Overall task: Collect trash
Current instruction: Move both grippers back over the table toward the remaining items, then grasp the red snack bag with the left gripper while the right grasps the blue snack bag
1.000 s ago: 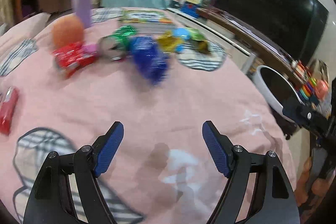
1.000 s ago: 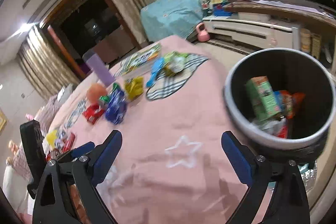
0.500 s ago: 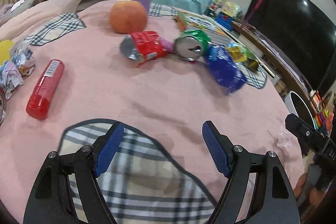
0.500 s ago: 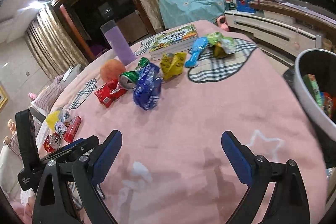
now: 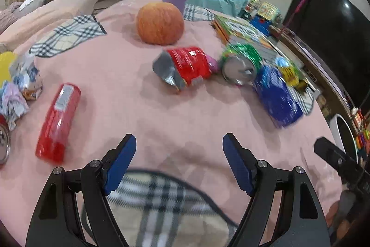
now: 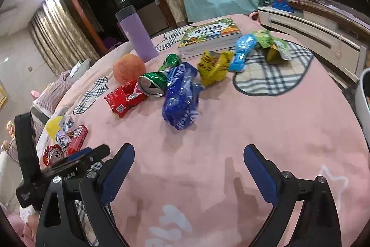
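Observation:
Trash lies on a pink cloth. My left gripper (image 5: 179, 151) is open and empty, low over the cloth, short of a red wrapper (image 5: 187, 66), a green can (image 5: 240, 63) and a blue bag (image 5: 277, 94). A red tube (image 5: 57, 122) lies to its left. My right gripper (image 6: 188, 160) is open and empty, short of the blue bag (image 6: 181, 96), the green can (image 6: 152, 83), the red wrapper (image 6: 123, 100) and a yellow wrapper (image 6: 214, 66). The bin rim (image 6: 364, 96) shows at the right edge.
An orange fruit (image 5: 159, 22), a purple bottle (image 6: 137, 35) and books (image 6: 211, 35) stand behind the trash. Crumpled wrappers (image 5: 18, 85) and a red can (image 6: 52, 154) lie at the far left. A blue packet (image 6: 242, 52) and a green bag (image 6: 270, 45) rest on a plaid patch.
Both grippers have swung left, away from the bin and toward the trash pile. The left one has moved closer to the red wrapper and can. Both stayed open.

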Tool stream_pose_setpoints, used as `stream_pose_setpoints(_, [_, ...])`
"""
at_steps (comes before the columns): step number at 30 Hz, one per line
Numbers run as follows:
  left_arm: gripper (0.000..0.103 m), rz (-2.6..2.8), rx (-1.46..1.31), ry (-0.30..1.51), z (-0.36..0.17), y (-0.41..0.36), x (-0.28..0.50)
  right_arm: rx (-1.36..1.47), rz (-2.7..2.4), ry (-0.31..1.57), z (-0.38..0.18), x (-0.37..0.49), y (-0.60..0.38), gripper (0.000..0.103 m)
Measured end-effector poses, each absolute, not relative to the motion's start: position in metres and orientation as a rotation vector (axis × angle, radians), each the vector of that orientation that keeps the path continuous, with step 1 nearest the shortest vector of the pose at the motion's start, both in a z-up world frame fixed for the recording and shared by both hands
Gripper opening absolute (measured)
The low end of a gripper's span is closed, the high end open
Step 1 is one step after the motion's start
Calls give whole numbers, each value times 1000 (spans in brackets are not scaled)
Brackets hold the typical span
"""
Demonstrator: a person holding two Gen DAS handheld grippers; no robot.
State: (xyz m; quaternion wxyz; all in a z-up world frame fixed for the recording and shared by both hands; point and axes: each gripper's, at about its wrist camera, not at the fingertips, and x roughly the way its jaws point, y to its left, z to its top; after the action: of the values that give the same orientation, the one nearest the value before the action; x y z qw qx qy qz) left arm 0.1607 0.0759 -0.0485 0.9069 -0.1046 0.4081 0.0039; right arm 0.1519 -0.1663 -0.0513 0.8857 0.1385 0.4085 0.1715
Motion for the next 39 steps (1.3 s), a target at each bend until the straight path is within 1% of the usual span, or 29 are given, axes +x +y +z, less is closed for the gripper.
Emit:
stream_pose_setpoints(12, [78, 25, -240, 818, -41, 82, 222, 282, 363, 839, -53, 201, -150, 95])
stream_pose_setpoints(14, [71, 30, -226, 821, -42, 79, 228, 281, 356, 841, -56, 207, -149, 93])
stream_pose_setpoints(16, [52, 9, -232, 829, -45, 78, 237, 283, 352, 846, -59, 213, -148, 90])
stream_pose_setpoints(17, [47, -4, -231, 837, -48, 77, 240, 284, 347, 845, -60, 215, -148, 86])
stream_pose_setpoints(18, [32, -29, -233, 841, -49, 76, 242, 287, 338, 845, -62, 216, -149, 83])
stream_pose_setpoints(19, [22, -47, -234, 843, -50, 75, 242, 291, 332, 850, -64, 217, -150, 74])
stream_pose_setpoints(20, [22, -53, -225, 843, -50, 73, 242, 298, 331, 859, -66, 219, -151, 59])
stream_pose_setpoints(21, [17, -58, -213, 839, -50, 71, 241, 312, 337, 870, -69, 220, -153, 49])
stream_pose_setpoints(22, [11, -71, -203, 836, -49, 68, 238, 321, 342, 875, -70, 219, -154, 31])
stream_pose_setpoints(26, [11, -95, -194, 821, -43, 60, 218, 310, 344, 839, -62, 206, -159, 25])
stream_pose_setpoints(33, [11, -166, -229, 817, -35, 43, 176, 306, 370, 804, -47, 174, -174, 24])
stream_pose_setpoints(39, [11, -261, -228, 821, -26, 10, 152, 329, 350, 775, -35, 146, -202, 24])
